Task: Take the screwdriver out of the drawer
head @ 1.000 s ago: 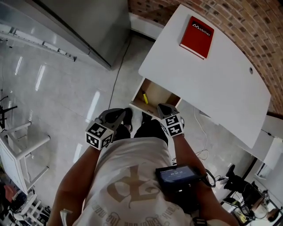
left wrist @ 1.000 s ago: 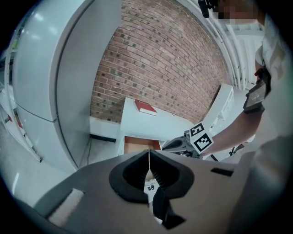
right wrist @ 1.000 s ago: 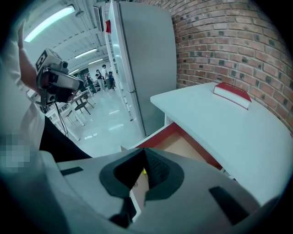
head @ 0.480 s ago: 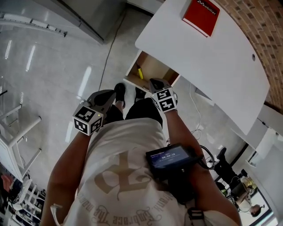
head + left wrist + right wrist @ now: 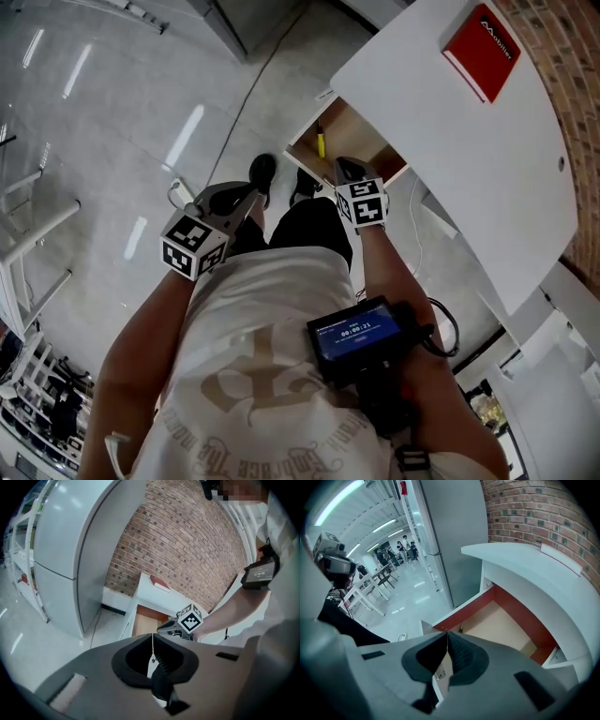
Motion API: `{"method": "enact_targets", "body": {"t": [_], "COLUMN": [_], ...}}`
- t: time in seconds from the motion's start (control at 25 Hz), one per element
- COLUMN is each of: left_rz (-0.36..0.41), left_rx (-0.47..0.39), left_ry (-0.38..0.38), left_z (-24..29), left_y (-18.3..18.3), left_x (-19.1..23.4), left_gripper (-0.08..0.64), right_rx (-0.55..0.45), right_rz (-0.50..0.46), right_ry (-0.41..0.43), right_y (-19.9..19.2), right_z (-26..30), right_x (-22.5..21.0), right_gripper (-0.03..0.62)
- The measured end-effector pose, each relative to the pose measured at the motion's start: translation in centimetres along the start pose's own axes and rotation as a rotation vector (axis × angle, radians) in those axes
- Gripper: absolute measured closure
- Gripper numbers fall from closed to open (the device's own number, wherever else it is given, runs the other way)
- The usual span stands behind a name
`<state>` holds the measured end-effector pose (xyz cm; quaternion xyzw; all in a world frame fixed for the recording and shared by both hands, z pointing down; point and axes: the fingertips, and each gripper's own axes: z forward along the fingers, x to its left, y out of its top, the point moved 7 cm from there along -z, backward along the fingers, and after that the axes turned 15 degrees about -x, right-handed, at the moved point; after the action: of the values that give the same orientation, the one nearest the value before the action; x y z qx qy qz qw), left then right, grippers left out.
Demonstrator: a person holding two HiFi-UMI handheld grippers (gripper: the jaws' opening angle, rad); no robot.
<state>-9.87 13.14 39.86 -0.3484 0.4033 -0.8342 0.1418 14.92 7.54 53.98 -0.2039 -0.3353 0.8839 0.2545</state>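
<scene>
In the head view a yellow-handled screwdriver (image 5: 320, 142) lies at the left side of the open wooden drawer (image 5: 361, 150) under the white desk (image 5: 450, 141). My right gripper (image 5: 345, 167) is shut with nothing in it, and its tip hangs over the drawer's front edge, just right of the screwdriver. My left gripper (image 5: 246, 195) is also shut and empty, out over the floor to the left of the drawer. The right gripper view looks into the drawer (image 5: 501, 625) past the shut right gripper (image 5: 447, 633). The left gripper view shows the shut left gripper (image 5: 152, 635) and the drawer (image 5: 145, 620) beyond it.
A red book (image 5: 483, 52) lies on the desk top. A tall grey cabinet (image 5: 89, 550) stands left of the desk, with a cable (image 5: 262, 84) running over the floor. A white rack (image 5: 28, 216) stands at the far left. My feet are right before the drawer.
Both grippers have sunk lower and the view has swung, so the drawer and book sit higher and further right. The right gripper's tip stays by the drawer front. Both stay shut.
</scene>
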Motion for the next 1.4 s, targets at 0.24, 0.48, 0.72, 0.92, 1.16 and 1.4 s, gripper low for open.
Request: {"method": "enact_targets", "body": {"t": [0.24,0.48,0.72,0.92,1.16,1.4], "left_rz": [-0.049,-0.091,-0.130,-0.164,-0.190,-0.204], "left_rx": [-0.003,0.005,0.005,0.012,-0.007,-0.009], "left_ry": [0.040,0.073,0.099,0.121,0.155,0.176], "left_z": [0.1,0.3,0.5,1.0,0.3,-0.2], "left_y": [-1.1,-2.5,-3.6,-5.0,-5.2,-5.6], "left_x": [1.0,1.7,2.3,2.9,2.5,1.4], "left_gripper": [0.551,0.551,0.551,0.551,0.551,0.551], "right_rx": [0.055,0.103,0.158,0.201,0.229,0.230], "right_rz": [-0.005,-0.022,-0.049,-0.037,-0.020,0.009], "right_ry": [0.022,0.046,0.068,0.056,0.046,0.055], "right_y": [-0.3,-0.4,-1.3,-3.3,-4.2,-3.9], "right_z": [3.0,6.1,8.6,10.5,11.2,12.5], "right_x": [-0.7,-1.9,-2.4,-3.2,-3.5,-3.6], "right_gripper": [0.586,0.586,0.584,0.580,0.545,0.485]}}
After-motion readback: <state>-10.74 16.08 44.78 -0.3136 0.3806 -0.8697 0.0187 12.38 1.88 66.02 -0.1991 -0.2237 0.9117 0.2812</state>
